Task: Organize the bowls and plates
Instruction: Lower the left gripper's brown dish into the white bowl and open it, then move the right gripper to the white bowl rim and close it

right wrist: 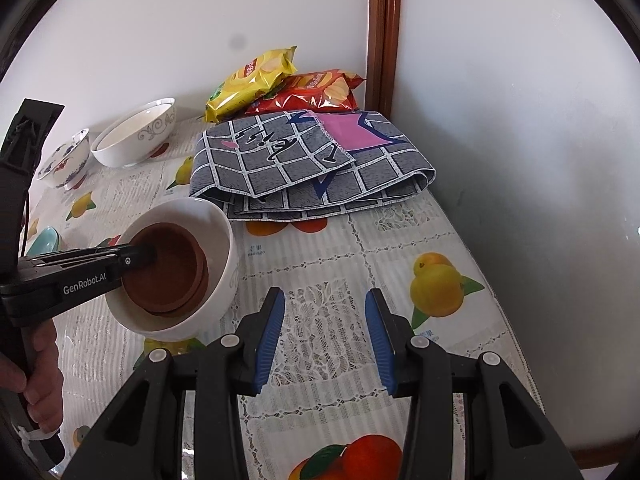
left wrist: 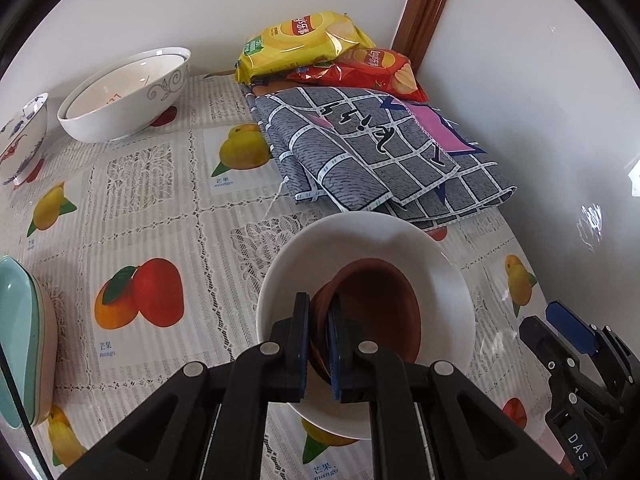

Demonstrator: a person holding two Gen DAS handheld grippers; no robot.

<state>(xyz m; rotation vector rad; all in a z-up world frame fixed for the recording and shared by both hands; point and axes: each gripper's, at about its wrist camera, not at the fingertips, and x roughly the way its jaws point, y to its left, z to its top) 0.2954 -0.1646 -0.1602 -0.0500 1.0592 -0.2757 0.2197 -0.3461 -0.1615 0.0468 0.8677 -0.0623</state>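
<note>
Brown bowls nested inside the white bowl (right wrist: 224, 276).
Left tool (left wrist: 319, 344) clenches the brown bowls' (right wrist: 168, 276) rim within it, just before the folded cloth (right wrist: 312, 168); right tool (right wrist: 325, 340) hangs released beside it.

Brown bowl (left wrist: 376, 304): matt, unglazed look, like terracotta. White bowl (left wrist: 448, 280) around it: glossy glazed ceramic, smooth. Tablecloth (left wrist: 152, 200): slick plastic film, lace-pattern print, slight sheen. Folded cloth (left wrist: 380, 152): woven fabric, matt. Chip bags (left wrist: 304, 40): shiny crinkled foil-plastic. Gripper pads (right wrist: 272, 340): blue, matt, rubbery. Door frame (right wrist: 380, 40): varnished wood.
</note>
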